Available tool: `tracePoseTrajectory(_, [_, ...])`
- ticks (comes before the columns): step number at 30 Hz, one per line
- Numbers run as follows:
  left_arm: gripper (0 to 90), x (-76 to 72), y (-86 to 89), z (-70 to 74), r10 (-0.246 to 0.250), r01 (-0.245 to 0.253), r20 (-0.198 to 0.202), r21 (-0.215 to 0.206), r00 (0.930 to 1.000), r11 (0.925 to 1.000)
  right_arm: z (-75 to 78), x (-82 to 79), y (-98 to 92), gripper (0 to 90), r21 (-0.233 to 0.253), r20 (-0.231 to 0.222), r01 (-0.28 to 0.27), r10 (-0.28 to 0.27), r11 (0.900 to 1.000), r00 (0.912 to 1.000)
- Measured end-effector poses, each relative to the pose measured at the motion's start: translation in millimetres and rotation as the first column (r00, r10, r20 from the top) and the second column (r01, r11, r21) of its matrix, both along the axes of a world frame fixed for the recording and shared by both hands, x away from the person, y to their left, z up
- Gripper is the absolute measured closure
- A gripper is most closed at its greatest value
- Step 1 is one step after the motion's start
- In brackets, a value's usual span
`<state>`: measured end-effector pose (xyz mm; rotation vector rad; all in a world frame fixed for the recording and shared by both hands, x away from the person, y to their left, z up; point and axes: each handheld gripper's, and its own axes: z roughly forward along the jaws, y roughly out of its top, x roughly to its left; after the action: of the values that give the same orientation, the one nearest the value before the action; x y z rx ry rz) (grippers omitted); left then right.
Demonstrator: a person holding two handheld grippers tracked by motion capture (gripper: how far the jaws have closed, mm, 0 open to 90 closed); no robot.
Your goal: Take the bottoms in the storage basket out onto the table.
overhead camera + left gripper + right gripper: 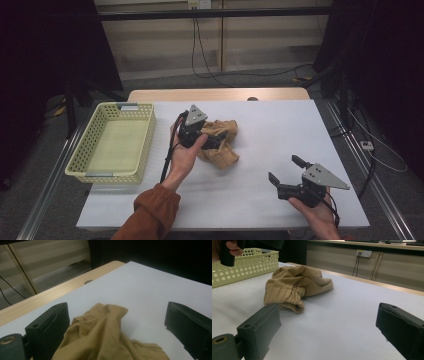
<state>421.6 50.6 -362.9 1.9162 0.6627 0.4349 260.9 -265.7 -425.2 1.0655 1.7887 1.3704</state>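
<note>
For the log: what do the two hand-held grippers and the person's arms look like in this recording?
Both are black two-jaw tools with blocky dark pads. The left hand-held gripper and the right hand-held gripper each carry a grey three-cornered plate on top and trail a black cable. In the gripper views a brass-coloured ring sits near the left jaw's base. The left arm wears a rust-orange sleeve.

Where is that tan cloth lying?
The tan cloth lies crumpled mid-table in the high view, right of the yellow basket, under the left gripper.
</note>
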Motion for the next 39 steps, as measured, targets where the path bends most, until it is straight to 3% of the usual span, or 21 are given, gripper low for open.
tracePoseTrajectory(7, [5.6, -11.1, 8.6, 7.0, -0.003, 0.002, 0.032, 0.022, 0.9995, 0.9998, 0.1, 0.3, 1.0, 5.3, 0.000, -0.001, -0.001, 0.001, 1.000, 1.0000])
tracePoseTrajectory(21, [5.6, -25.0, 30.1, 12.7, 0.005, -0.005, 0.050, 0.007, 0.9988, 1.0000, 0.1, 0.5, 0.8, 5.3, 0.000, -0.003, 0.002, -0.002, 1.000, 1.0000])
tracePoseTrajectory(29, [5.6, -38.2, 39.9, 22.7, -0.019, 0.018, 0.090, 0.009, 0.9957, 0.9998, 0.2, 0.4, 1.3, 5.3, 0.001, -0.001, 0.000, 0.000, 1.000, 1.0000])
tracePoseTrajectory(39, [5.6, -45.3, 66.2, 15.9, 0.009, -0.010, 0.076, 0.010, 0.9970, 0.9999, 0.2, 0.6, 1.7, 5.3, 0.000, -0.003, 0.001, -0.001, 1.000, 1.0000])
